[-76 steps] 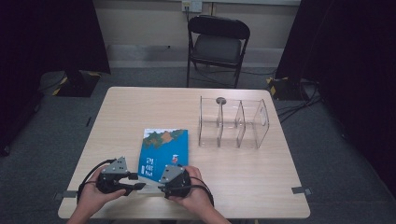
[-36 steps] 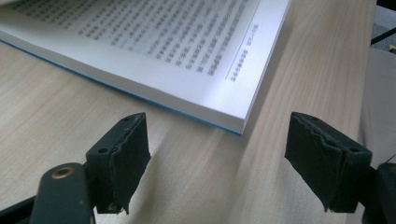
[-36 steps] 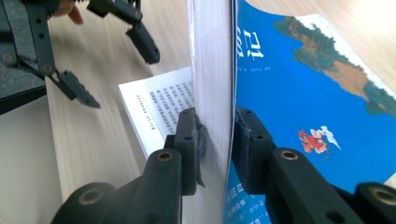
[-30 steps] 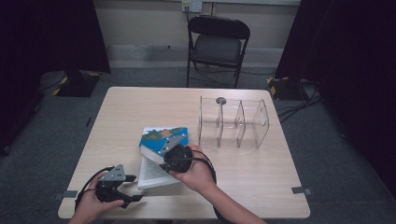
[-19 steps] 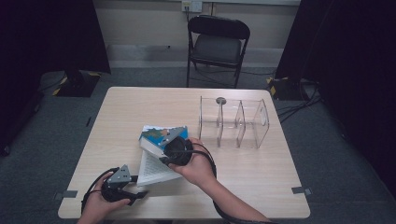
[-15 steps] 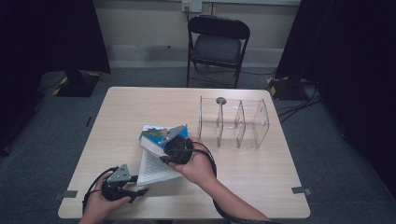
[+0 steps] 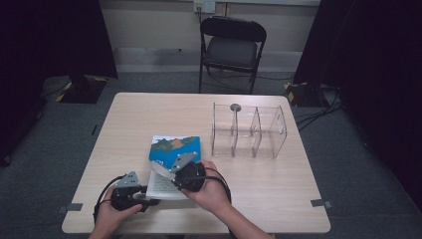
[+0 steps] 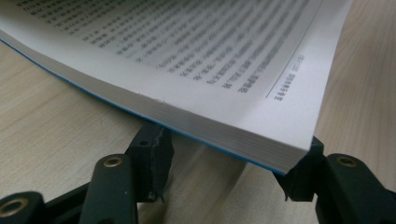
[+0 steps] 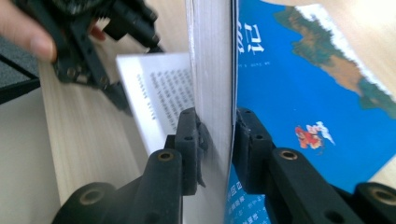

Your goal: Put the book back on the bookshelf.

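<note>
- Blue cover up and off the wooden table [image 7: 278, 184]: the right gripper [image 7: 164, 171] had the paperback book [image 7: 174, 148] by its front portion, cover and a thick sheaf of pages together, raised like an opened lid.
- Its jaws were clenched hard on that sheaf, one pad on the inner page side and one on the cover side. To my eye that was so the whole bundle turned as one and no pages slipped back.
- The rest of the book lay flat near the front edge of the table on the person's side, printed page facing up.
- The left gripper [image 7: 149, 201] lay low at the book's near left corner, its jaws having just been closing with the corner of the flat page block between them.
- Whether those pads actually pressed on the paper, I could not tell: the page block overhung both tips in the left gripper view.
- My guess is the left one was there to pin or steady the lower half, so the book did not slide or lift while the right hand opened it.
- The clear acrylic divider rack [image 7: 249, 132] stood well apart on the right side of the table, untouched, slots standing ready.
- A black folding chair [image 7: 231, 42] stood beyond the far edge.
</note>
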Available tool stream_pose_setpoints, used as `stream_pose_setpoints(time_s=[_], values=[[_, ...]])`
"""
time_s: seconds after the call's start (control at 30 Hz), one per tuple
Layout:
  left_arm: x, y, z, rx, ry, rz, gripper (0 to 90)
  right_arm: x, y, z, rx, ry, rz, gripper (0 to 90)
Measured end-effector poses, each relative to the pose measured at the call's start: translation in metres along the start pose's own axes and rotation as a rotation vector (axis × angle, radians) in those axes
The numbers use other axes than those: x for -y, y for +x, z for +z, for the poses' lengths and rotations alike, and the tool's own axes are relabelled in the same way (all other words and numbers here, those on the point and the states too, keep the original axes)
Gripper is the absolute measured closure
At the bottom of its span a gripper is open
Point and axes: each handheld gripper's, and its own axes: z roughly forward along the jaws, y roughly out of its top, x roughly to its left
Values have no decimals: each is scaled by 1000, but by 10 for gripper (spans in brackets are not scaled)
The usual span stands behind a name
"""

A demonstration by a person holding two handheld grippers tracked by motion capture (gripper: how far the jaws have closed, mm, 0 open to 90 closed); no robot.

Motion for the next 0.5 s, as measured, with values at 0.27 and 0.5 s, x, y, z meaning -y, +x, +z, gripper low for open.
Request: stream_pose_setpoints(time_s=[0.27,0.5], values=[[-2,-2,0,10,-5,13,384,25,13,21,-14,10,-36,714],[-2,-4,0,4,-12,24,380,37,18,26,-10,-54,-19,693]])
